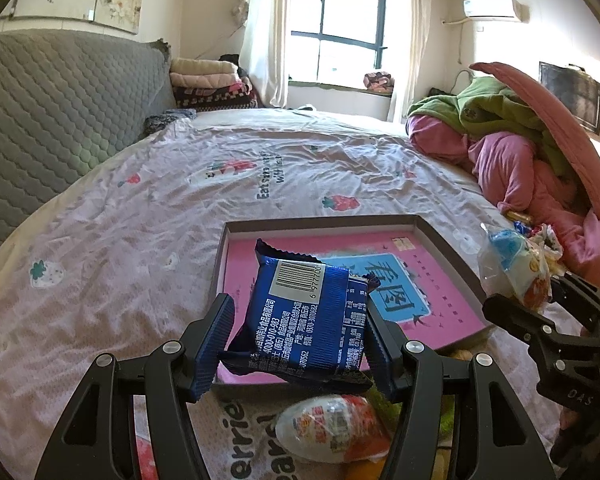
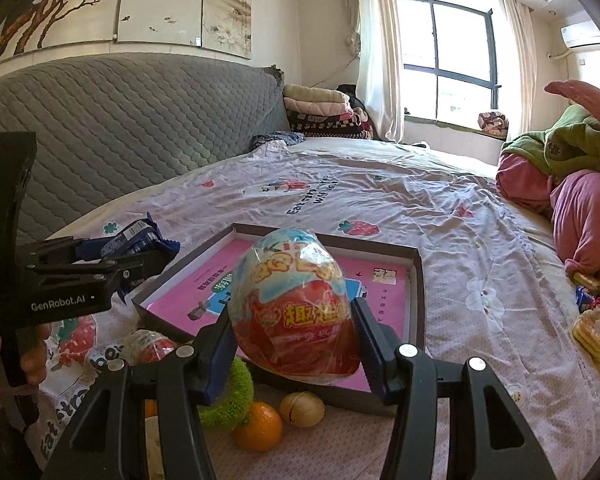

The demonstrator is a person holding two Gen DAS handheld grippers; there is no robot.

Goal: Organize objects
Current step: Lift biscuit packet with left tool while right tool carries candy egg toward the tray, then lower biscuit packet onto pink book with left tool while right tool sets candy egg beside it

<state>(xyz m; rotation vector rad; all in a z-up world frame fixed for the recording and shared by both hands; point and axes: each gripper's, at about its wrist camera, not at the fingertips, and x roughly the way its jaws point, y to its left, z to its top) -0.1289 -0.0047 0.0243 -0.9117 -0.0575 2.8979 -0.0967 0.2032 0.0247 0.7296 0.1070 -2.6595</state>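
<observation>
My left gripper (image 1: 296, 340) is shut on a blue snack packet (image 1: 308, 320) and holds it above the near edge of a shallow box lid with a pink inside (image 1: 440, 280). My right gripper (image 2: 294, 344) is shut on a wrapped toy egg (image 2: 296, 304), red below and blue on top, above the near edge of the same box (image 2: 418, 280). In the left wrist view the right gripper (image 1: 540, 312) holds the egg (image 1: 512, 264) at the right. In the right wrist view the left gripper (image 2: 100, 264) with the packet (image 2: 136, 236) is at the left.
On the bed sheet (image 1: 140, 220) near me lie a second wrapped egg (image 1: 332, 428), an orange (image 2: 258, 426), a walnut (image 2: 302, 408) and a green fuzzy ring (image 2: 232, 396). Piled pink and green clothes (image 1: 520, 152) and small snacks (image 2: 592, 320) are at the right. A grey headboard (image 1: 60, 100) is at the left.
</observation>
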